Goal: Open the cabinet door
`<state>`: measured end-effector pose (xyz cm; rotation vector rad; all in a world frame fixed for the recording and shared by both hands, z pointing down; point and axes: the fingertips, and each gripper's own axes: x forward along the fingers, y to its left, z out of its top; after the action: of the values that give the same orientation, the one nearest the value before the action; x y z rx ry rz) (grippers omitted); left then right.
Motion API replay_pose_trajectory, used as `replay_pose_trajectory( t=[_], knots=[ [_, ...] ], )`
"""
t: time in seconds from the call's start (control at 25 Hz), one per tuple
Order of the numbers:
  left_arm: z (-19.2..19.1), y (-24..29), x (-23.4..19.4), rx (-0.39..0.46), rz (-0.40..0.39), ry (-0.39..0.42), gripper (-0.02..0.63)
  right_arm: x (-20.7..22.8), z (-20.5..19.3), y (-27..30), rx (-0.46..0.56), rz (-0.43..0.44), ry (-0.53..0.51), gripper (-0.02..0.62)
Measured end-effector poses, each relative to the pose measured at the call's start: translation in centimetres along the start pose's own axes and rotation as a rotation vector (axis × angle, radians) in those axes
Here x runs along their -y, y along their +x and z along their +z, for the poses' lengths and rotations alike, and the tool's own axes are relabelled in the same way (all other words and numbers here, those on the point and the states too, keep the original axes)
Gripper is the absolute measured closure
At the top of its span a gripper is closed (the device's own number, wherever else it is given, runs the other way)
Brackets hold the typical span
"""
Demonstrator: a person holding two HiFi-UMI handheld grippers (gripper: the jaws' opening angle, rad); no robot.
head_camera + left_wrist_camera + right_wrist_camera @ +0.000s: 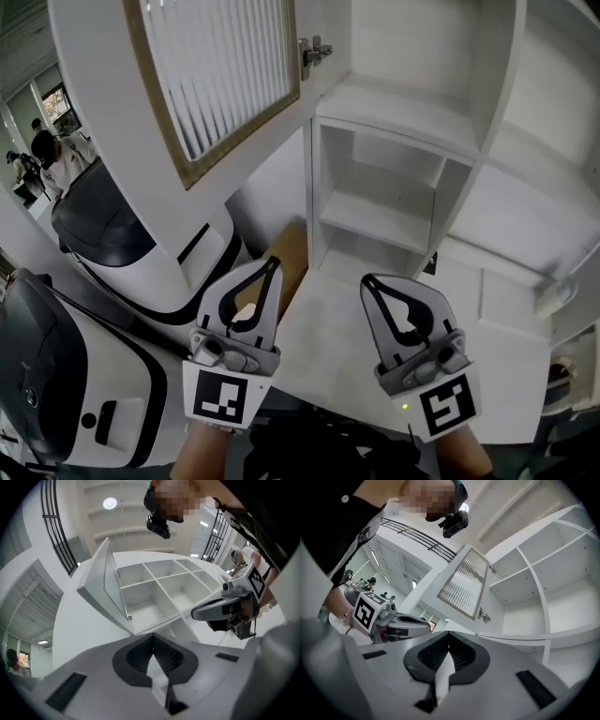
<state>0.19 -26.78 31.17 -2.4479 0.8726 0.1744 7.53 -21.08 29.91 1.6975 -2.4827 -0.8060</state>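
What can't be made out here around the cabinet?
- Cabinet door: top cut off by head view's upper edge; no handle visible in any view.
- Object on low right shelf: cut by head view's right edge, unidentifiable.
- People far left: too small.

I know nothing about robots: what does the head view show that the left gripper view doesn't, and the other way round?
Only the head view: the whole left gripper with its marker cube, and a white-and-black machine. Only the left gripper view: a ceiling lamp, black railings, the head camera. Both: the open cabinet door, the white shelves, the shut right gripper.
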Motion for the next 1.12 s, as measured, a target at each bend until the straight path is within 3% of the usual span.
replay_pose_trajectory(
  t=[0.92, 1.12],
  knots=[
    [0.5, 7.3, 11.7, 0.106, -0.310, -0.128, 0.606, 5.5, -5.0, -8.5, -0.204, -0.251, -0.017, 0.595],
    [0.0, 7.9, 13.3, 0.093, -0.338, -0.205, 0.606, 5.7, -6.0, -9.9, -0.252, -0.279, -0.013, 0.595]
  ],
)
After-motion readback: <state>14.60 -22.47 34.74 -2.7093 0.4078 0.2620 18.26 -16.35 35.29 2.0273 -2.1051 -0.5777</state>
